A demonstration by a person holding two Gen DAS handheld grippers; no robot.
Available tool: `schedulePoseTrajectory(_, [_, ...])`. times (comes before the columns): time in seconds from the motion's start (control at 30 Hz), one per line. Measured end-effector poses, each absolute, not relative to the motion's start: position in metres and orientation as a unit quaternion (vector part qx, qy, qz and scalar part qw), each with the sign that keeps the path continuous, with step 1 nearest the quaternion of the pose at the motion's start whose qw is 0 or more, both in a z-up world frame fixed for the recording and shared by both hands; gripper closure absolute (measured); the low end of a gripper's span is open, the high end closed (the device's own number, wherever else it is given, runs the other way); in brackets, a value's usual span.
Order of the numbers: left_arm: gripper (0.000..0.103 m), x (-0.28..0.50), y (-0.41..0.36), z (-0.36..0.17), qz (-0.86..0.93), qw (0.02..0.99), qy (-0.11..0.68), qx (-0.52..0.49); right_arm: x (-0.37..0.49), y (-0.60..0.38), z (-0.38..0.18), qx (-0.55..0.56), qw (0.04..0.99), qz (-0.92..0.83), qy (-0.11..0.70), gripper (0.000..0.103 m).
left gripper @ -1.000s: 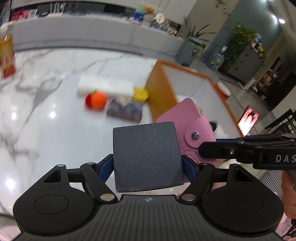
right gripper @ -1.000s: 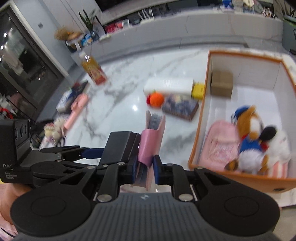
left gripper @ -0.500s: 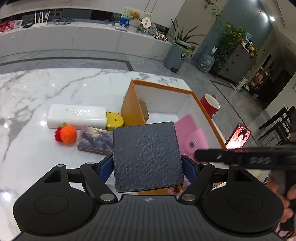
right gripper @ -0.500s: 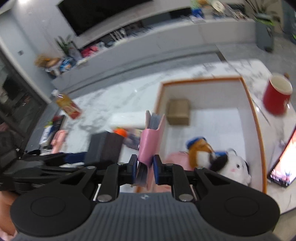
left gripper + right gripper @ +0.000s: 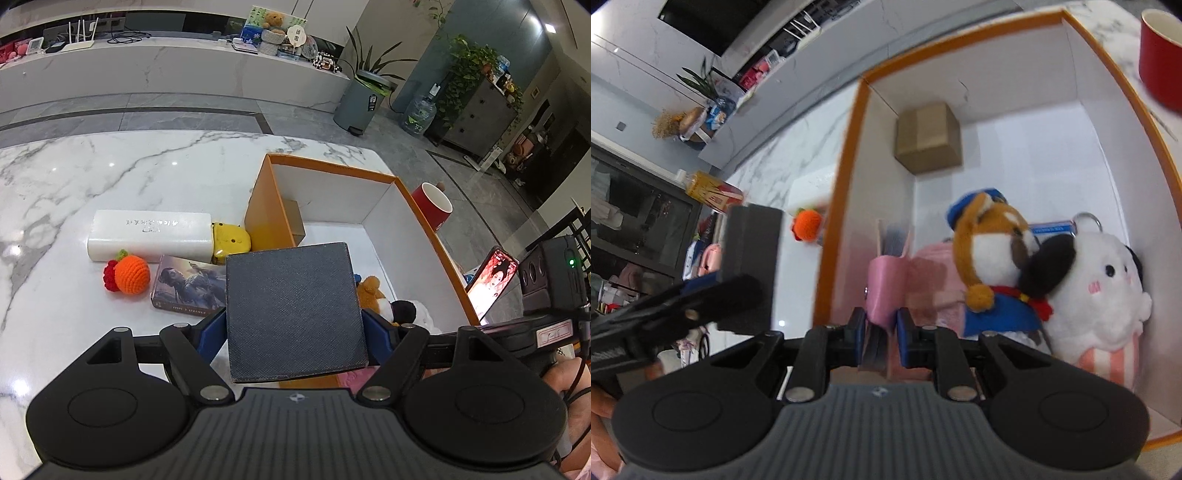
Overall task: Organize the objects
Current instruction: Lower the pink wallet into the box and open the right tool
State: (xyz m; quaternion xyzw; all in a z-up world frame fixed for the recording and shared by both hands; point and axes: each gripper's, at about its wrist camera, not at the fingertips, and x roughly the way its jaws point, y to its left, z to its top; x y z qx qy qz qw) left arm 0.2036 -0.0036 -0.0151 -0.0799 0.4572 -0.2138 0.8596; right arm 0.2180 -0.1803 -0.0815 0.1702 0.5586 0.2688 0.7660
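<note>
My left gripper is shut on a dark grey textured box, held over the near left corner of the orange-rimmed white box. In the right wrist view my right gripper is shut on a pink card wallet, held upright inside the orange-rimmed box, close to its left wall. Inside lie a small brown carton, a brown-and-blue plush, a white plush and a pink pouch. The grey box also shows at the left, outside the wall.
On the marble table left of the box lie a white case, a yellow toy, a knitted orange fruit and a picture tin. A red cup and a phone stand right of the box. A bottle lies far left.
My right gripper has swung right and sunk into the orange-rimmed box with the pink wallet. My left gripper carried the grey box toward the box's near left corner, then held still.
</note>
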Motion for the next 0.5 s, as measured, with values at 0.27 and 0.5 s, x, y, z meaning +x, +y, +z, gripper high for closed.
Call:
schedulePoseTrajectory(0.27, [0.014, 0.208, -0.012, -0.005, -0.218, 0.865, 0.448, -0.063, 0.21, -0.166, -0.067, 0.021, 0.801, 0.244, 0.547, 0.072])
schedulePoseTrajectory(0.5, [0.014, 0.211, -0.02, 0.007, -0.225, 0.871, 0.434, -0.043, 0.218, -0.151, -0.068, -0.048, 0.799, 0.267, 0.537, 0.083])
